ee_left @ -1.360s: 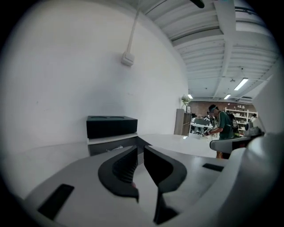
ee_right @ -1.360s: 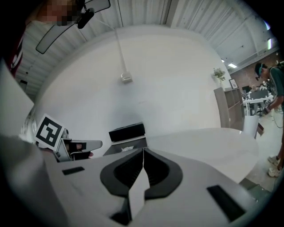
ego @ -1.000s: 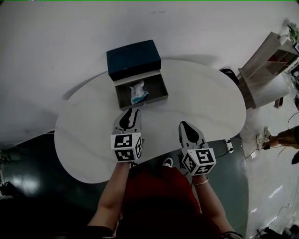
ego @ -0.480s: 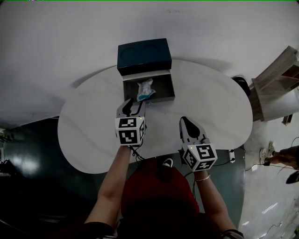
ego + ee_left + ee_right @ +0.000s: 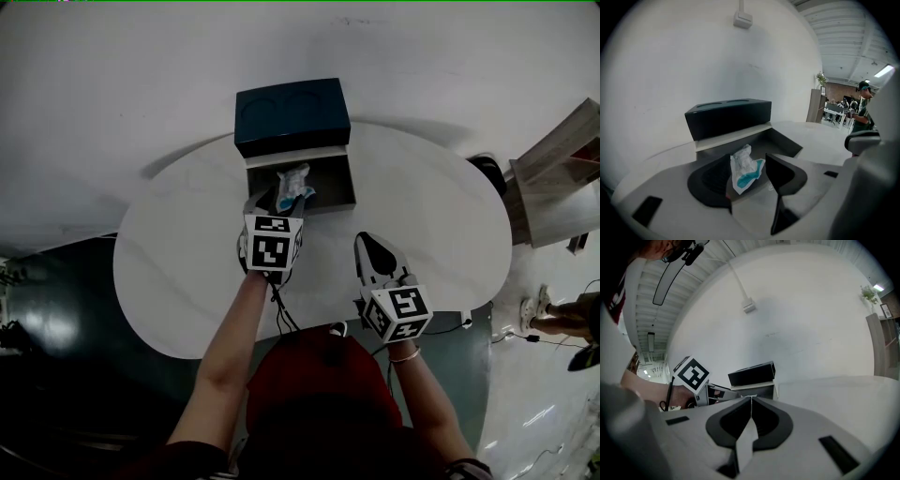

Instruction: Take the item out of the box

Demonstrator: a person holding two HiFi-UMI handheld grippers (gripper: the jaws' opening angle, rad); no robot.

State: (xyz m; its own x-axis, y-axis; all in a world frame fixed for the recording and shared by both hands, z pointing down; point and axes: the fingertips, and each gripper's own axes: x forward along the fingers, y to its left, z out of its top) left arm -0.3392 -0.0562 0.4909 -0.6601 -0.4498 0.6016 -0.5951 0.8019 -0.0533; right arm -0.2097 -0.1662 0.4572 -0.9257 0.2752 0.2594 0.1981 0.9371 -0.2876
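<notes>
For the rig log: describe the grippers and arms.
Left gripper and right gripper: pale grey, pointed black-padded jaws, each with a white cube of black square markers. Black cable trails from the left, its jaws opening, a crumpled packet showing between them. Red top, bare forearms, bracelet on right wrist.

The person wears a red top (image 5: 319,386), possibly a bracelet (image 5: 401,367).

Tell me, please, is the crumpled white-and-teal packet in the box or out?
In: the crumpled white-and-teal packet lies within the walls of the open grey box, on its floor.
</notes>
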